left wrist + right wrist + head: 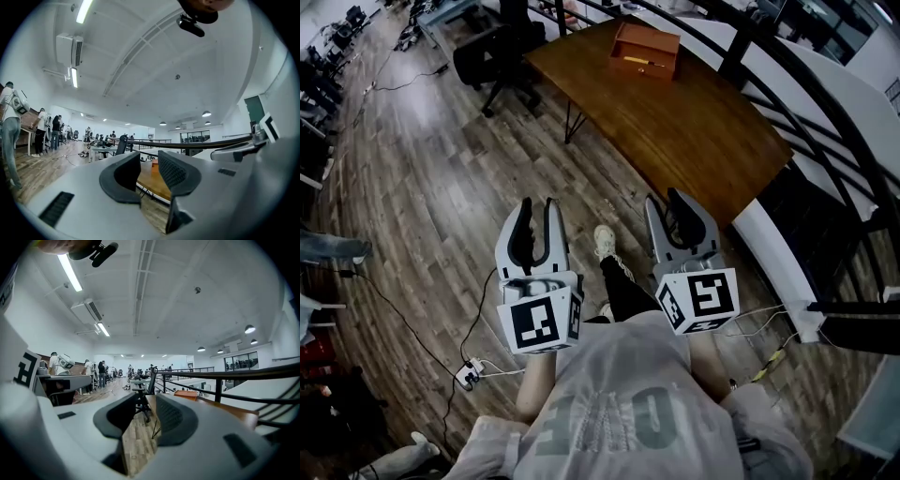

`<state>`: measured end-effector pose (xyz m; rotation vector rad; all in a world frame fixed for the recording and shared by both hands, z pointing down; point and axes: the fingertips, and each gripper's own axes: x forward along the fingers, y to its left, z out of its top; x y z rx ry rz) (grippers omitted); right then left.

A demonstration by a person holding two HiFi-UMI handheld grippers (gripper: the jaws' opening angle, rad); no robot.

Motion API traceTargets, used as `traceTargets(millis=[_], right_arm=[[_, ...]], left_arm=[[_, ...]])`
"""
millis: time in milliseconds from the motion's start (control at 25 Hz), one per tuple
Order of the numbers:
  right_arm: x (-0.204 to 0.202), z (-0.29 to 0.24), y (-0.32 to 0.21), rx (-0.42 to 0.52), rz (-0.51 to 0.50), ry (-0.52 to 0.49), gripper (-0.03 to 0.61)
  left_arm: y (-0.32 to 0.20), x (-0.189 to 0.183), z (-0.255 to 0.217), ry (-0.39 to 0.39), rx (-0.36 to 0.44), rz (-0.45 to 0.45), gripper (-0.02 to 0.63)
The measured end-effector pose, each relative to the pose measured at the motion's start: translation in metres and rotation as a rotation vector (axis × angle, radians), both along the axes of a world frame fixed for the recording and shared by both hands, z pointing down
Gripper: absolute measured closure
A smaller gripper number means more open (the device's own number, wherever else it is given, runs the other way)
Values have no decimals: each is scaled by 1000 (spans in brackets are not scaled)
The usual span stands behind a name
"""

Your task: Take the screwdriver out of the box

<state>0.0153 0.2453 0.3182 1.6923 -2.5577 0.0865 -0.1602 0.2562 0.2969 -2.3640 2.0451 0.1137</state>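
Note:
A small wooden box (pixel 644 51) stands open at the far end of a brown table (pixel 694 141). A screwdriver (pixel 639 61) with a yellowish handle lies inside it. Both grippers are held level over the floor, well short of the table. My left gripper (pixel 537 206) is open with nothing between its jaws. My right gripper (pixel 667 201) is open and empty too. In the left gripper view, the box (pixel 154 163) shows far off through the gap of the left gripper (pixel 149 164). In the right gripper view, the box (pixel 187 393) sits just right of the right gripper (pixel 150 406).
A black office chair (pixel 501 54) stands at the table's left end. A dark railing (pixel 825 103) runs along the table's right side. A power strip (pixel 468 376) and its cable lie on the wooden floor. People (pixel 10 122) stand at desks far off to the left.

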Motion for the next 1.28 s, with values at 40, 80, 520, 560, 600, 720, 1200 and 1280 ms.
traceTargets(millis=[40,80,520,560,600,720,1200,1280], right_arm=[[1,0,-6,2,1,-2,449],[2,1,-12,2,0,-4,449],[-11,8,-124,32,-37,-5,449],[-13,5,-139,39,-43,2,449],[-15,1,-156,46,-47,8,449],[-20,-9,-204,53,-55,28,449],[-49,-51,-381,66,-135,34,449],[-53,-46,-393,41,-142,12,449]], left_arm=[[-5,0,0,-3,0,0,486],[-11,0,1,-5,-2,-3,486],[-115,-4,12,-35,-11,2,486],[-130,-4,9,-34,-8,2,486],[-145,-4,5,-36,-2,2,486],[-190,-4,-8,-49,11,-7,486],[-378,-13,-57,-41,79,-13,486],[-393,-11,-52,-51,57,-4,486]])
